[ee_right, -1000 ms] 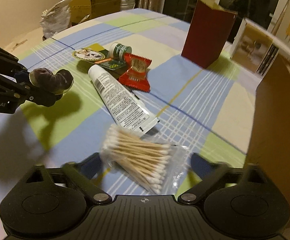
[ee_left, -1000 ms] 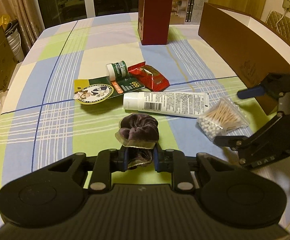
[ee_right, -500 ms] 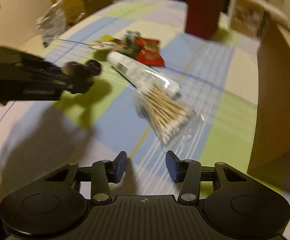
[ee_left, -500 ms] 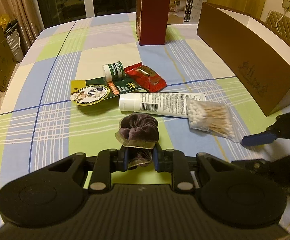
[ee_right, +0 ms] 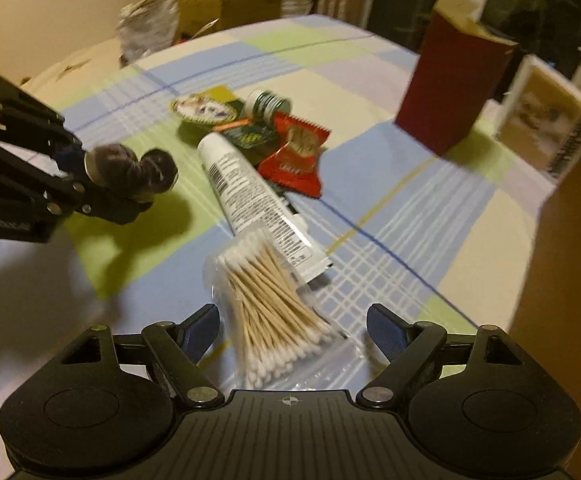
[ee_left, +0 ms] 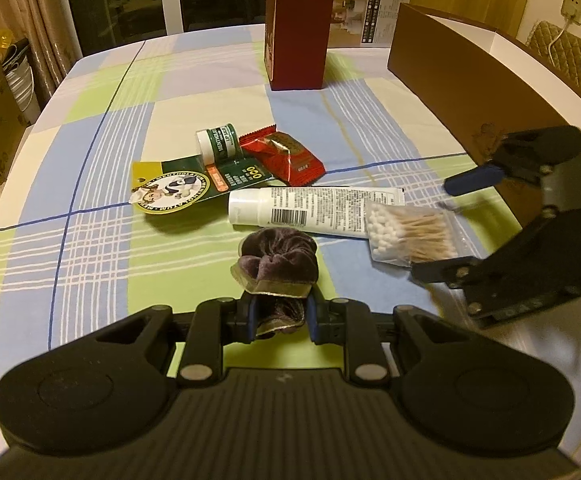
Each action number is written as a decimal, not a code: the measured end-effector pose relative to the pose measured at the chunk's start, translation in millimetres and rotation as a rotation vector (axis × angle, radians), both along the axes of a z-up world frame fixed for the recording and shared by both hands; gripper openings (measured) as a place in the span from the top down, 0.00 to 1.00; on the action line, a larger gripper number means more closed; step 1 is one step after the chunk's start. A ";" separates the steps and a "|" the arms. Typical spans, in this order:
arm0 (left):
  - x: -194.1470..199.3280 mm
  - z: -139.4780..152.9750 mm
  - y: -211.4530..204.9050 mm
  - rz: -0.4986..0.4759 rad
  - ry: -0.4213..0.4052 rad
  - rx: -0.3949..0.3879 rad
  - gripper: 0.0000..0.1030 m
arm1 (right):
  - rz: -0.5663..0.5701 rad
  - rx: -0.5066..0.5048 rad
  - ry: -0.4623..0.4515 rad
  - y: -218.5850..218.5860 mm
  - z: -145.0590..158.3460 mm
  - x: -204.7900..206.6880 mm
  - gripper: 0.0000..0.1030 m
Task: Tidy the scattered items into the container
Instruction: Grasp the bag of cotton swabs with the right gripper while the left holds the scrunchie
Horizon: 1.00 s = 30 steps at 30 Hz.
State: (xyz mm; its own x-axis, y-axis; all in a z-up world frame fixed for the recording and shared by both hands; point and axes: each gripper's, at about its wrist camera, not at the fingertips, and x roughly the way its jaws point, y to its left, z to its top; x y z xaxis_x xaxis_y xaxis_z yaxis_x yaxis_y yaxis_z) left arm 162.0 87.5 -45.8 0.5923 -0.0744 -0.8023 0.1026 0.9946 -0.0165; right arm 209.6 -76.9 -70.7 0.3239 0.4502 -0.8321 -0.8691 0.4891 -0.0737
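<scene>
A: What's changing w/ the right tongs (ee_right: 292,330)?
B: They're back over the cotton swab bag (ee_right: 274,312) – half a sec ago they'd pulled off to the side, pinched narrower. Now the jaws are opening wide, straddling the bag, pads not pressing it yet. Bag's lying flat on the bench (ee_left: 90,184), one end touching the white tube (ee_left: 314,210).
A: And the left tongs (ee_left: 280,316)?
B: Still clamped on the purple scrunchie (ee_left: 278,258), hanging above the cloth, not moving.
A: So nothing's in the container?
B: Not that I'm seeing. Brown box (ee_left: 462,76) is standing along the right edge, well apart. Prob. a second try at the bag.
A: Anything blocking?
B: Tube's crowding the bag's far end. Red snack packet (ee_left: 286,156), green balm tin (ee_left: 218,144) and its card (ee_left: 186,188) are waiting behind; the red carton (ee_left: 298,36) is off the route.
</scene>
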 end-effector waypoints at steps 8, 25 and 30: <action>-1.3 1.0 -1.6 -0.002 0.001 -0.008 0.82 | -0.079 0.030 0.099 -7.0 2.8 -17.2 0.61; -22.1 18.9 -33.4 -0.106 -0.057 -0.014 0.82 | -0.397 0.149 0.155 -65.7 50.7 -84.2 0.70; -40.6 35.5 -51.2 -0.157 -0.105 0.017 0.82 | -0.483 0.234 0.178 -90.4 71.2 -98.0 0.70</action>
